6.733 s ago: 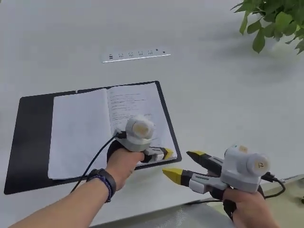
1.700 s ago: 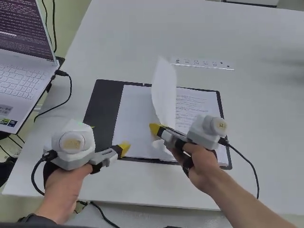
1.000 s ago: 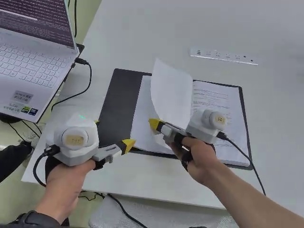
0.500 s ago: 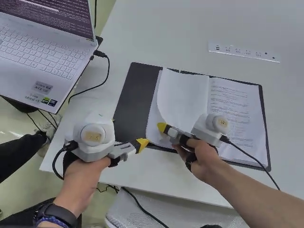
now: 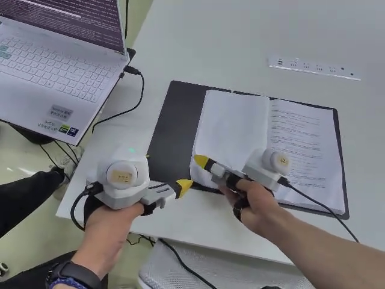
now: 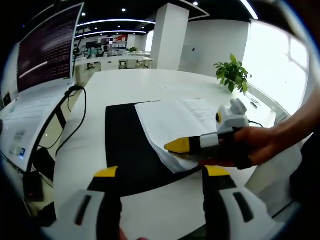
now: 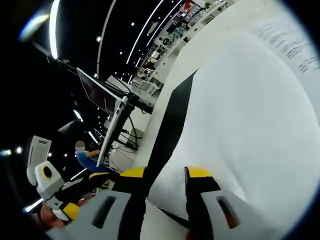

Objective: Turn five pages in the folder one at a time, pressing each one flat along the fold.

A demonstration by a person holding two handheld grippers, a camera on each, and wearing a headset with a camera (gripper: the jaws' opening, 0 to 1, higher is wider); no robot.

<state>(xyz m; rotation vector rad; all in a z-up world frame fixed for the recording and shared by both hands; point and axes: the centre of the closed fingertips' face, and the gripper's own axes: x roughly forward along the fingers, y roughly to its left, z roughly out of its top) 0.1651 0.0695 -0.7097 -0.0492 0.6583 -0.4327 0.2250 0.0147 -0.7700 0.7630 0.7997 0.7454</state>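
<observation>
- The flat black folder (image 5: 174, 129) lies open in the middle and right of the head view. A blank white page (image 5: 231, 129) rests on its left half, nearly flat, with the lower left corner a little curled.
- The fold (image 5: 265, 132) between this page and the printed white page (image 5: 307, 150) runs from the top of the frame toward the bottom, leaning slightly left as it comes down.
- The right gripper (image 5: 203, 162) sits at the lower left corner of the blank page and points left, so the fold lies to the right of its tips. In the right gripper view its jaws stand a little apart with the page edge between them. We cannot tell whether they pinch it.
- The left gripper (image 5: 182, 187) hovers at the lower left, just off the folder's near edge, with its jaws wide apart and empty.
- We judge that the right gripper is nearer to the fold, and that the pressing stroke should follow this long axis.
</observation>
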